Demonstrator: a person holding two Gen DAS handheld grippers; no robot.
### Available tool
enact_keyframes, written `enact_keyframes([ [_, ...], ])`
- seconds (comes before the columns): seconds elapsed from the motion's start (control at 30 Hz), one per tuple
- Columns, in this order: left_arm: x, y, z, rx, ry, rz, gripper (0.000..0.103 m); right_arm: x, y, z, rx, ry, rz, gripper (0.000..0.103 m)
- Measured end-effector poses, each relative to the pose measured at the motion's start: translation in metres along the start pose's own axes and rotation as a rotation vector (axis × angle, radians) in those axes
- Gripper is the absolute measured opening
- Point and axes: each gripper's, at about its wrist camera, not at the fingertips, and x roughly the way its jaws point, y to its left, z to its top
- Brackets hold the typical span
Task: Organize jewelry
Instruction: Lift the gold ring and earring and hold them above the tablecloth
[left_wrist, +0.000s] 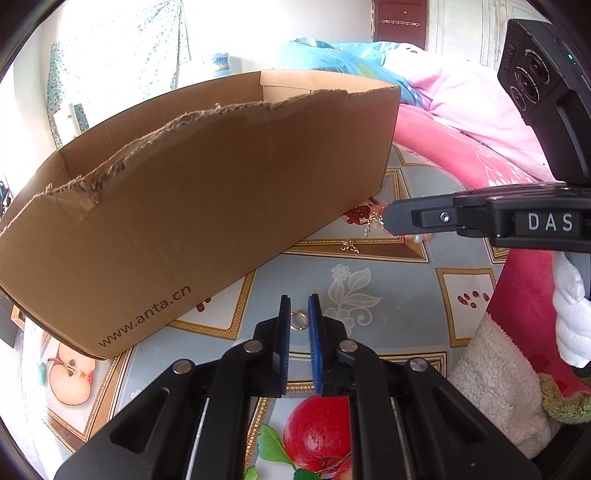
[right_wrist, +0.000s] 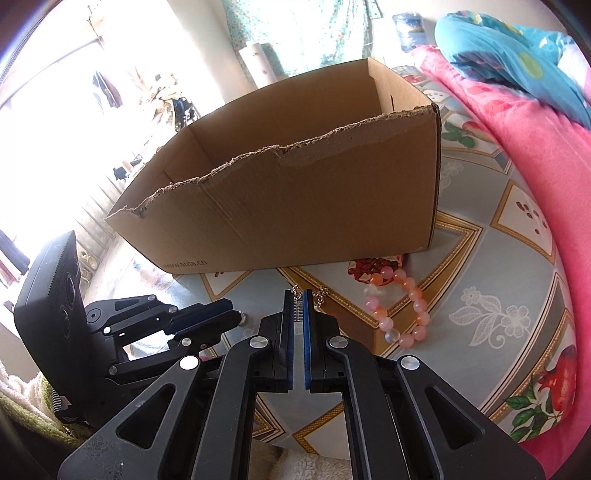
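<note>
The left gripper (left_wrist: 299, 310) pinches a small gold ring (left_wrist: 298, 320) between nearly closed fingers. The right gripper (right_wrist: 298, 300) clamps a thin silver chain (right_wrist: 320, 294). Both hover low over the fruit-patterned counter (right_wrist: 480, 314) beside the torn brown cardboard box (right_wrist: 295, 206), probably their destination; a pink beaded bracelet (right_wrist: 400, 308) waits nearby.

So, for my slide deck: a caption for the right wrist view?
Right gripper shut on a thin chain beside a pink bead bracelet, before a torn cardboard box.

The cardboard box (right_wrist: 295, 192) stands open-topped with a torn near rim, so access from above is clear. Its near wall blocks level approach. In front of it, open tablecloth (right_wrist: 491, 325); pink bead bracelet (right_wrist: 402, 310) lies near its right corner.
</note>
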Motion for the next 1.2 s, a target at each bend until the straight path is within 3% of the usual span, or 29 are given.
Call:
enact_keyframes([
  [0.5,0.004,0.007,-0.005,-0.017,0.051,-0.022,0.009,0.000,0.000,-0.001,0.006,-0.002,0.008,0.002],
  [1.2,0.005,0.029,-0.001,-0.171,0.105,-0.189,0.014,0.001,-0.008,-0.004,0.026,-0.004,0.020,0.003],
])
